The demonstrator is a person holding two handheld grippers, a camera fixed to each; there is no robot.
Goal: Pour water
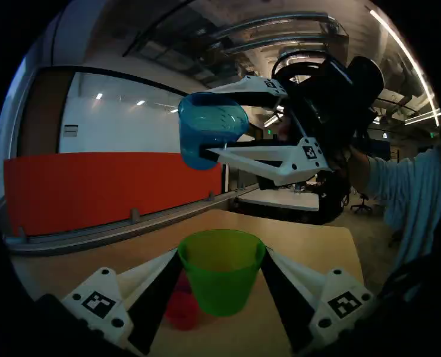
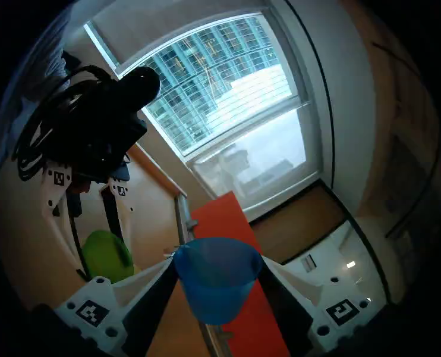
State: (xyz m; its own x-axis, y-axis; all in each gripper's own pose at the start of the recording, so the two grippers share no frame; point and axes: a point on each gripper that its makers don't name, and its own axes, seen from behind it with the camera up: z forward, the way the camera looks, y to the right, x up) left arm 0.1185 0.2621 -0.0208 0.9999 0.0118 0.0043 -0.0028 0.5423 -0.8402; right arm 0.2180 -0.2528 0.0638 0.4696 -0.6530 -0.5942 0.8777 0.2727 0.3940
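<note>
The left gripper [image 1: 220, 256] is clamped on the green cup [image 1: 221, 273], one finger pressed on either side. The cup stands upright, mouth open to the top, low over the near end of the table [image 1: 315, 238]. A small red cup [image 1: 182, 309] sits just beside it on the left, partly behind the finger.

The right gripper [image 1: 199, 125] reaches in from the right, ahead of a sleeve [image 1: 410, 190]. It grasps the blue cup [image 1: 211, 128] with one finger above and one below, so that hand is rolled over.

The blue cup hangs high above the green cup, a little left and farther off. Its long axis seems tipped away from upright, though the fisheye makes the lean hard to judge. I cannot tell whether water is in it or running.

The pour turns on the blue cup's lip standing straight over the green mouth. As I judge it, the lip is not yet there. The right gripper would need to come nearer and lower, or the left gripper to lift the green cup under it. Otherwise water may fall on the table or the red cup.
</note>
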